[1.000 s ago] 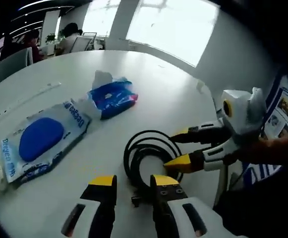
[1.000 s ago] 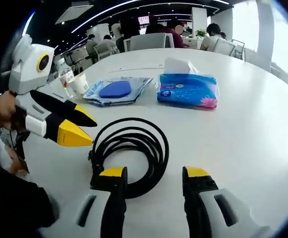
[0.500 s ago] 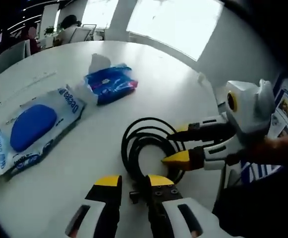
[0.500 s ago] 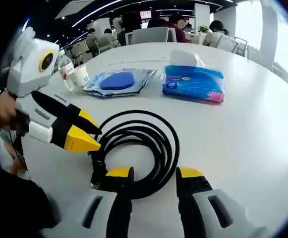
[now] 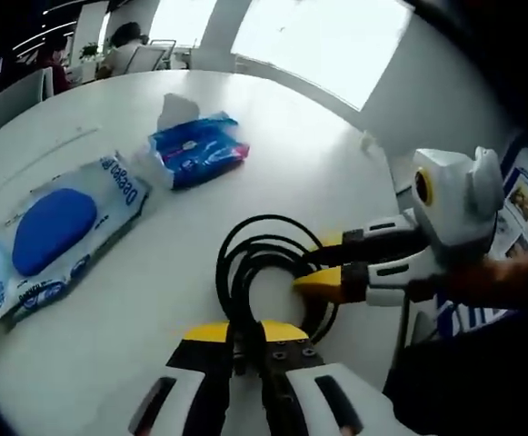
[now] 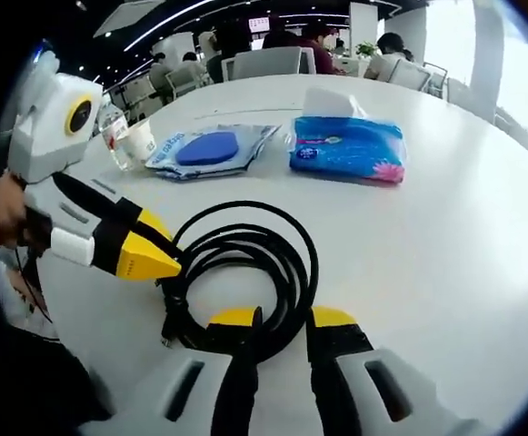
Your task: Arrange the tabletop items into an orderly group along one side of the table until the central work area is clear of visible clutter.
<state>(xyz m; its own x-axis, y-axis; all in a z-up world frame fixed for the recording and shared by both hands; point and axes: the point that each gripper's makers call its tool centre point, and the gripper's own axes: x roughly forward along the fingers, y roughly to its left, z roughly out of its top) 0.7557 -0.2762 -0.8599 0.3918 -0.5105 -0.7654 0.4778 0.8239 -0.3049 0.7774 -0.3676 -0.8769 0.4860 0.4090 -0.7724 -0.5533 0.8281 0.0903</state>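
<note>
Currently we have both grippers down at the coiled black cable on the white round table. In the left gripper view, our left gripper has its yellow-tipped jaws drawn nearly together, with the near edge of the coil pinched between them. The right gripper comes in from the right, its tips on the far side of the same coil.

In the right gripper view, the right gripper shows its jaws almost together, with strands of the cable between them at the coil's near edge. The left gripper reaches in from the left, its tips touching the coil's left side.

Beyond the cable lie a blue tissue pack with a white tissue sticking up, and beside it a flat wipes pouch with a blue oval lid. Near the pouch stands a small clear bottle. Chairs and seated people sit past the table's far edge.
</note>
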